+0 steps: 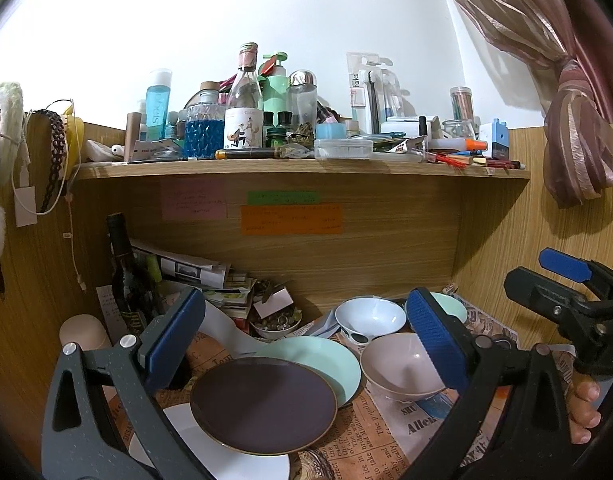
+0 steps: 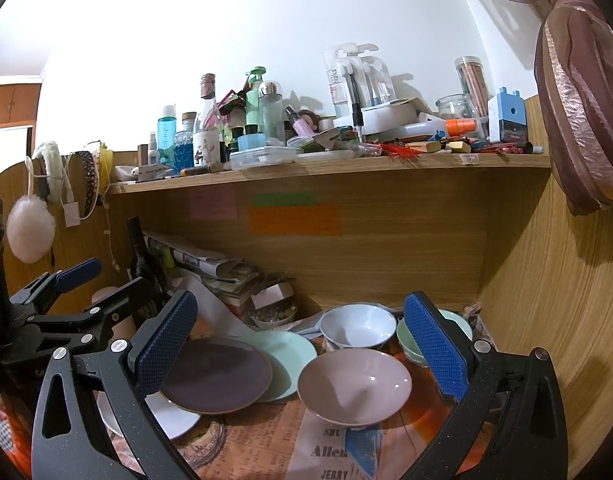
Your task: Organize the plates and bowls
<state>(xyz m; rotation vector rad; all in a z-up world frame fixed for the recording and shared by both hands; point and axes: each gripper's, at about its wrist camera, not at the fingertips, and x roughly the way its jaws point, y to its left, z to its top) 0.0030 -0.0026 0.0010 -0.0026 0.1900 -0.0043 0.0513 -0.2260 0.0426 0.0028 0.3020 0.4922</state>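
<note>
A dark purple plate point(image 1: 262, 404) lies overlapping a mint green plate point(image 1: 326, 360) and a white plate point(image 1: 234, 464). A pink bowl point(image 1: 402, 368), a white bowl point(image 1: 370, 316) and a mint bowl point(image 1: 450, 306) stand to the right. My left gripper point(image 1: 306, 340) is open above the plates and holds nothing. In the right wrist view I see the purple plate point(image 2: 218, 376), mint plate point(image 2: 290, 356), white plate point(image 2: 170, 416), pink bowl point(image 2: 354, 386), white bowl point(image 2: 356, 326) and mint bowl point(image 2: 410, 340). My right gripper point(image 2: 306, 344) is open and empty above the bowls.
A newspaper-print cloth point(image 2: 266, 440) covers the desk. A dark wine bottle point(image 1: 126, 272), stacked papers point(image 1: 210, 276) and a small dish of trinkets point(image 1: 276, 324) crowd the back left. A cluttered wooden shelf point(image 1: 298, 168) runs overhead. Wooden walls close in left and right.
</note>
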